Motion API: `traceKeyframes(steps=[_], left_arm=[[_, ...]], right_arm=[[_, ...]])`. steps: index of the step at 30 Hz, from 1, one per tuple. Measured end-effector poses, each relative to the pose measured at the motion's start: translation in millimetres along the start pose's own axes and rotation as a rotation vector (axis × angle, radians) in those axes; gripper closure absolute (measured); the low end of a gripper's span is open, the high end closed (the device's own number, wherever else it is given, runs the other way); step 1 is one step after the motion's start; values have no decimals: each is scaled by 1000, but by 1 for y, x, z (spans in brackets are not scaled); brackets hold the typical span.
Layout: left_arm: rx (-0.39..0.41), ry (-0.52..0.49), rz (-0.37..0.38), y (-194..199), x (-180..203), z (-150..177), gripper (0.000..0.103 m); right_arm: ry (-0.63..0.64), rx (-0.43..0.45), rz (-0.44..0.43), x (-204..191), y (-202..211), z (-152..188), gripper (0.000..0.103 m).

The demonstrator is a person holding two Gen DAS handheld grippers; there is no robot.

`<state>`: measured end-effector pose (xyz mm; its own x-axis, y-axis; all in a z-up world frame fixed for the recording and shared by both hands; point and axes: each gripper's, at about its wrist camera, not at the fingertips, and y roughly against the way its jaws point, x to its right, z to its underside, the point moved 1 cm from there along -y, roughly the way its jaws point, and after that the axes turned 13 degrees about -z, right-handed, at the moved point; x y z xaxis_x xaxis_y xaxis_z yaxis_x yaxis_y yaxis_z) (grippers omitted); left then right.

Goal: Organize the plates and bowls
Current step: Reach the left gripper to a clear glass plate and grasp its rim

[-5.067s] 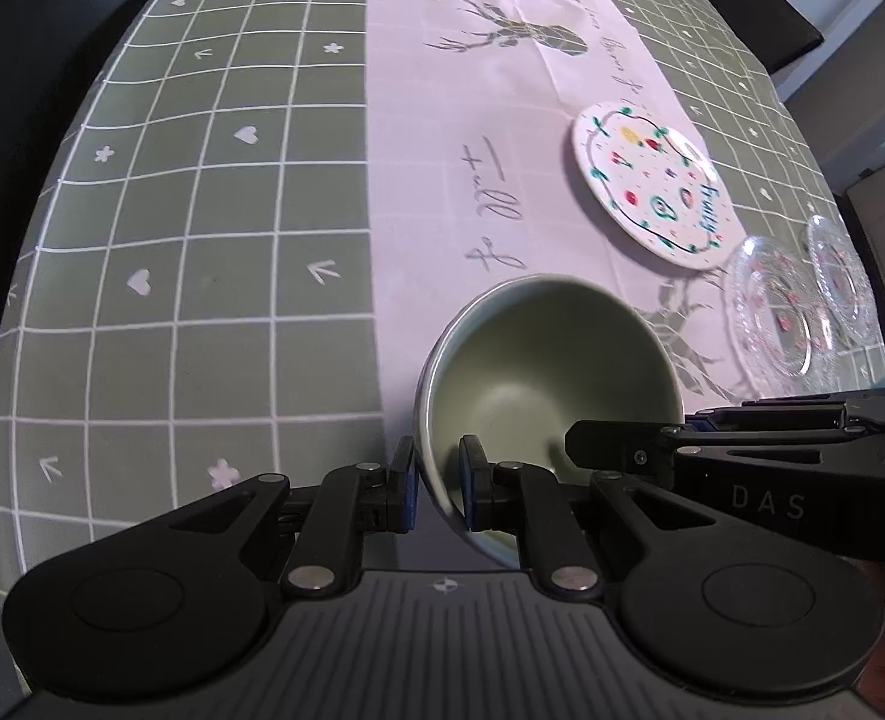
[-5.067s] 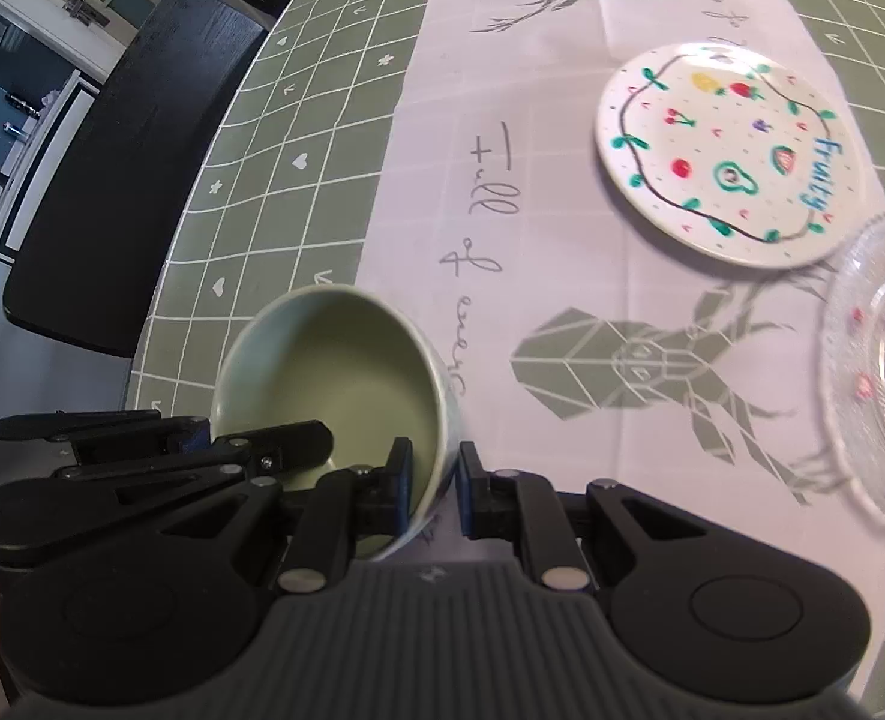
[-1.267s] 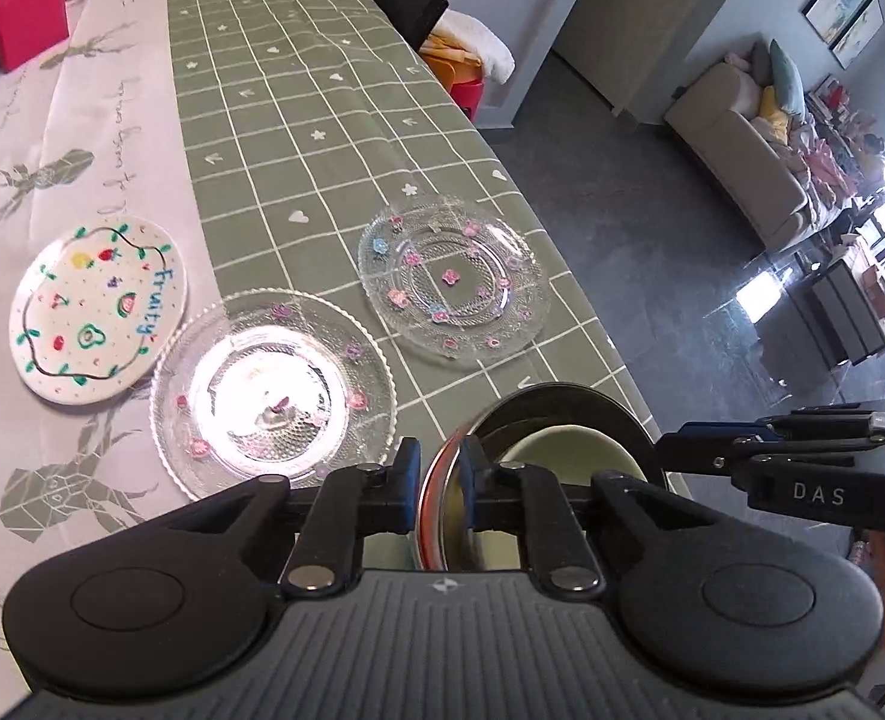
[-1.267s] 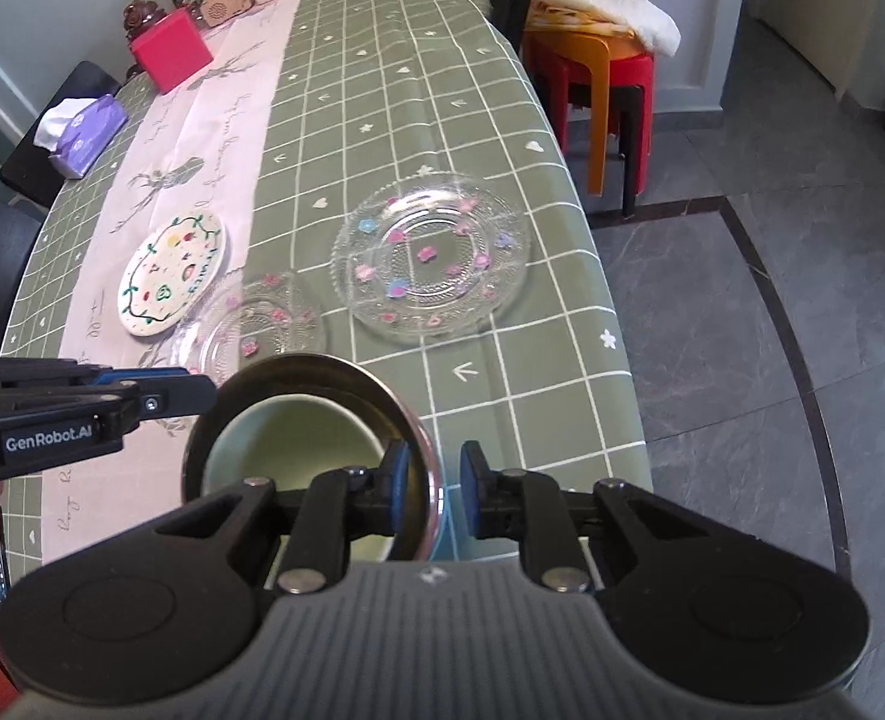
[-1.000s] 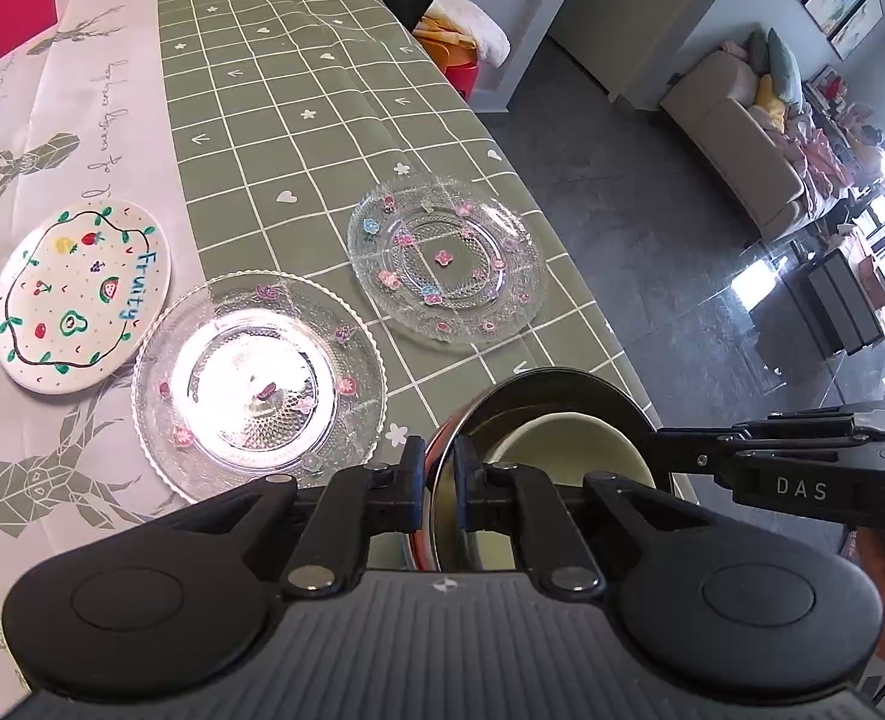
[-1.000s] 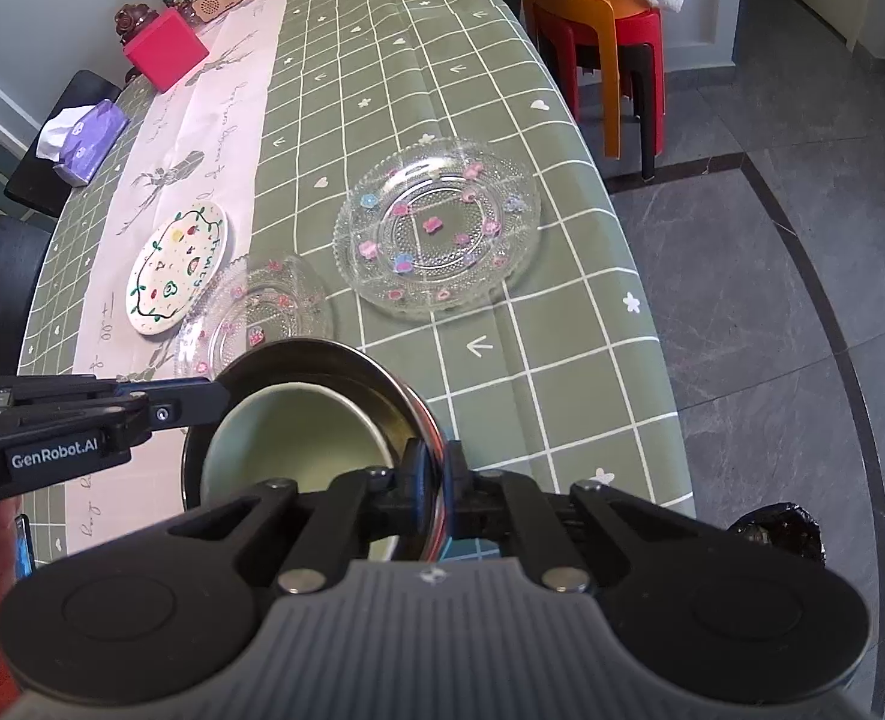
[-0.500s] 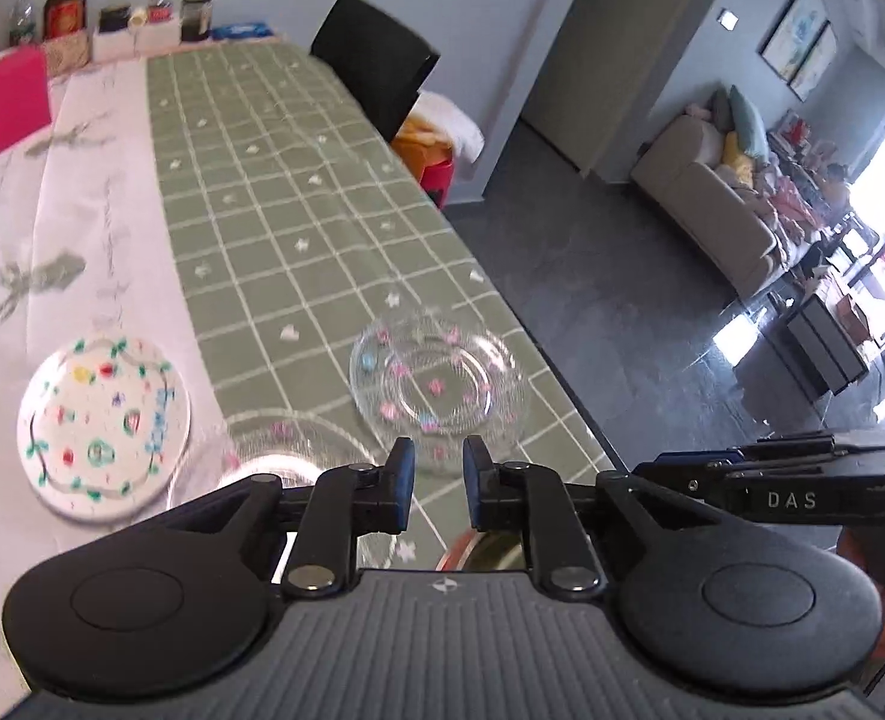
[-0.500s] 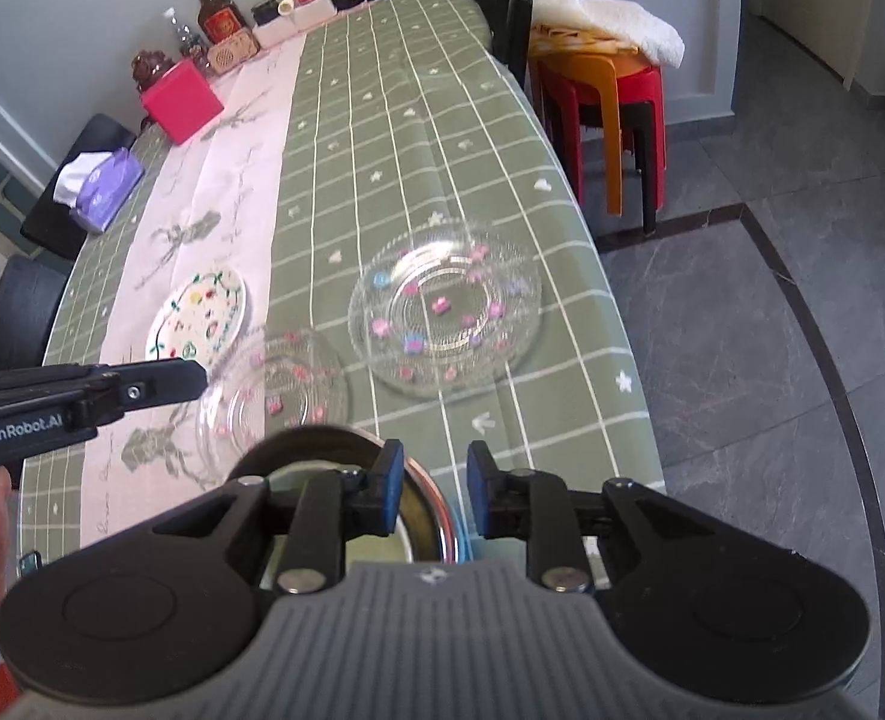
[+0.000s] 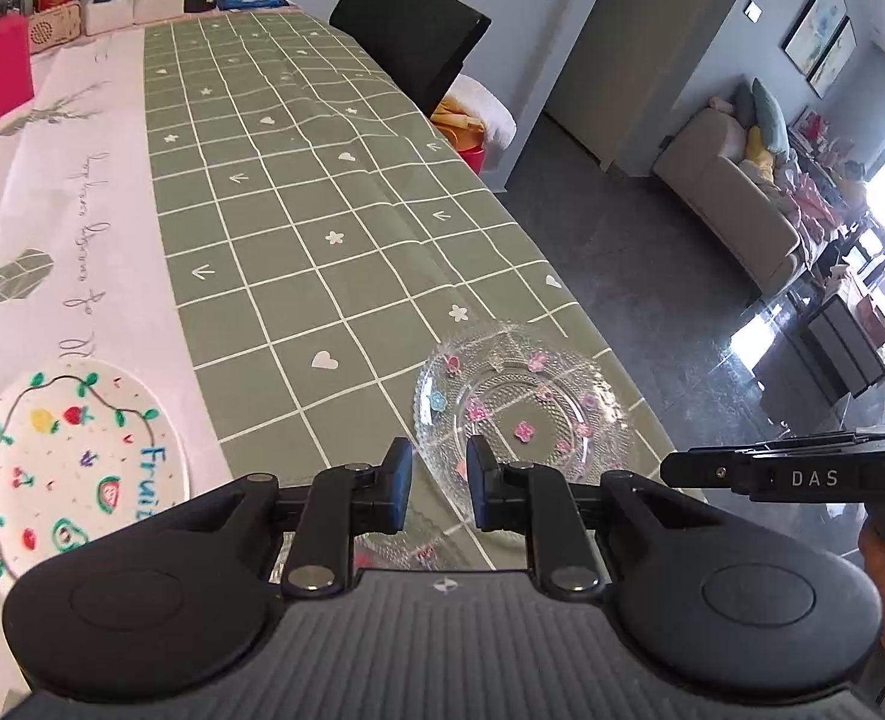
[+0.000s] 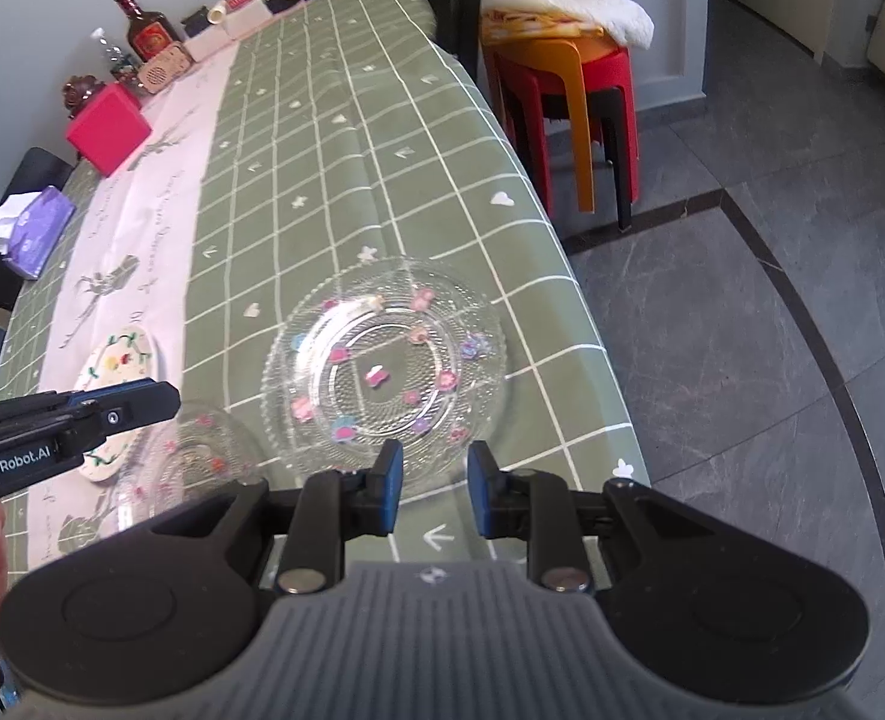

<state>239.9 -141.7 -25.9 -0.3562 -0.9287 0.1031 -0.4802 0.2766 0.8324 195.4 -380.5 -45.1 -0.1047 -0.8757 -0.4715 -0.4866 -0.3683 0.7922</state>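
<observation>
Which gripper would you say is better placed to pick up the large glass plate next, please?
Probably the right gripper: open, with the large glass plate centred directly ahead. The left gripper, also open, sees it offset right.

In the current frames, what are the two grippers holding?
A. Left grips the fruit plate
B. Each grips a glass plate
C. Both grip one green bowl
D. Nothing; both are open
D: the left gripper and the right gripper both show bare gaps between their fingers, above the glass plate.

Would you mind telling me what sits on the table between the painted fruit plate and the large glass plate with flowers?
A smaller glass plate lies between the fruit plate and the large glass plate, clearest in the right wrist view.
</observation>
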Motion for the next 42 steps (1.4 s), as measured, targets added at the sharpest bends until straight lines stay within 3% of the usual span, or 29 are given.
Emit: traceKeyframes(steps=[9, 20, 24, 26, 42], left_arm=[[-8, 0, 20, -38, 1, 2, 82], [-17, 40, 55, -62, -5, 4, 82], [-15, 51, 68, -63, -2, 4, 86], [-7, 44, 50, -61, 0, 5, 87], [35, 34, 24, -34, 3, 0, 87]], right_arm=[[-65, -11, -11, 27, -37, -10, 80], [-74, 6, -52, 34, -45, -13, 80], [-58, 14, -57, 34, -45, -12, 81], [-33, 17, -42, 32, -45, -11, 88], [-8, 57, -31, 19, -30, -17, 89]])
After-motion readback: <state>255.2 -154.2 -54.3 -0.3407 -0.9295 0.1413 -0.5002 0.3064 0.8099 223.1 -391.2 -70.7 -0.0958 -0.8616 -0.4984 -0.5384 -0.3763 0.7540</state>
